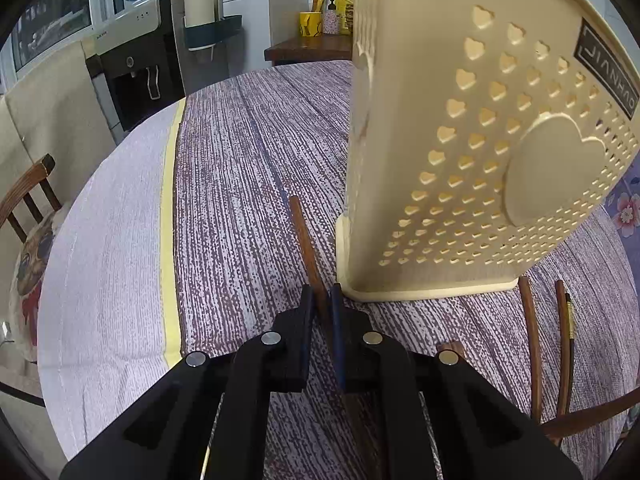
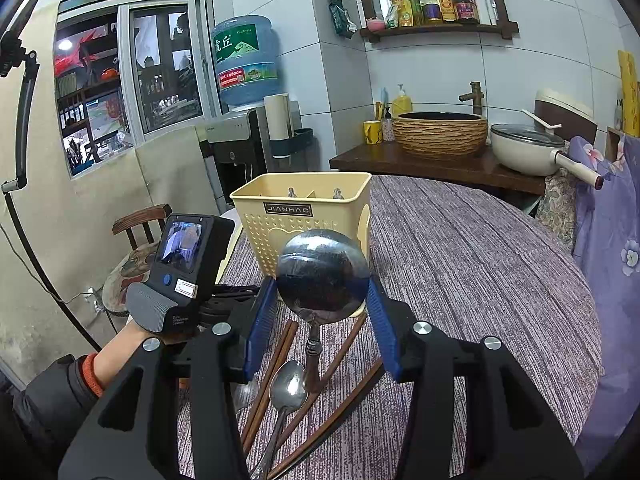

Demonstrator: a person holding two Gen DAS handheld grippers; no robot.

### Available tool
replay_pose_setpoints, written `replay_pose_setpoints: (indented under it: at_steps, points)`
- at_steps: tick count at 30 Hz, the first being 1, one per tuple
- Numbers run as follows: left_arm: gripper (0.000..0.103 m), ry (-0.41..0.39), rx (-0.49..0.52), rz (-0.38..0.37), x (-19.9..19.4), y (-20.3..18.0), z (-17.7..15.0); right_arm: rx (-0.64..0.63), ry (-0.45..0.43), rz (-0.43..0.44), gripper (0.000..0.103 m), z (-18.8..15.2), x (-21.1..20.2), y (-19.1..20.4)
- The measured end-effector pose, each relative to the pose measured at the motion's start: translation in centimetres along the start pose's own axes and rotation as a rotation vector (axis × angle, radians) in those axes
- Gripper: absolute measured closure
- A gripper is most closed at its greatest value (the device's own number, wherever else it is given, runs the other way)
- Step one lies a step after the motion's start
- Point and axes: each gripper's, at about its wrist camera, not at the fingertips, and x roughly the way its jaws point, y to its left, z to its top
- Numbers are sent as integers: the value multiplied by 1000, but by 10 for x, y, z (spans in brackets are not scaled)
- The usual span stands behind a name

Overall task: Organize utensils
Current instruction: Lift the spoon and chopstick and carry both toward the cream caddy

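Brown wooden chopstick [image 1: 306, 240] lies on the purple striped tablecloth [image 1: 248, 184] beside the cream perforated plastic utensil holder [image 1: 460, 140], and your left gripper [image 1: 323, 300] clamps it. Your right gripper [image 2: 322, 300] grasps the round steel ladle [image 2: 322, 270] by its bowl before that holder.

White tiled walls [image 2: 432, 68] stand beyond the fingers. Ahead-left are a sliding window [image 2: 160, 76] and a water dispenser with blue bottle [image 2: 246, 60]; ahead-right, a dark wooden wall shelf [image 2: 436, 30]. A brown wooden chair [image 2: 140, 220] sits left.
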Motion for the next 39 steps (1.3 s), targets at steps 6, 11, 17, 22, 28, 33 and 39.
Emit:
replay_pose_setpoints:
  at_steps: [6, 11, 17, 22, 28, 33, 39]
  points:
    - [96, 4, -51, -19, 3, 8, 4, 9, -2, 1, 57, 0, 0, -1]
    - [96, -48, -99, -53, -16, 19, 4, 9, -7, 1, 57, 1, -1, -2]
    - [96, -186, -125, -111, -76, 29, 1, 9, -20, 15, 57, 2, -6, -3]
    - [96, -329, -113, -107, -133, 33, -6, -5, -41, 34, 57, 6, -12, 2]
    - [96, -416, -122, -131, -166, 41, -10, -28, -59, 66, 57, 12, -19, 11]
    - [96, -460, -130, -136, -181, 45, -9, -44, -73, 76, 57, 19, -22, 16]
    - [96, -520, -136, -155, -193, 41, 7, -67, -107, 84, 57, 35, -25, 21]
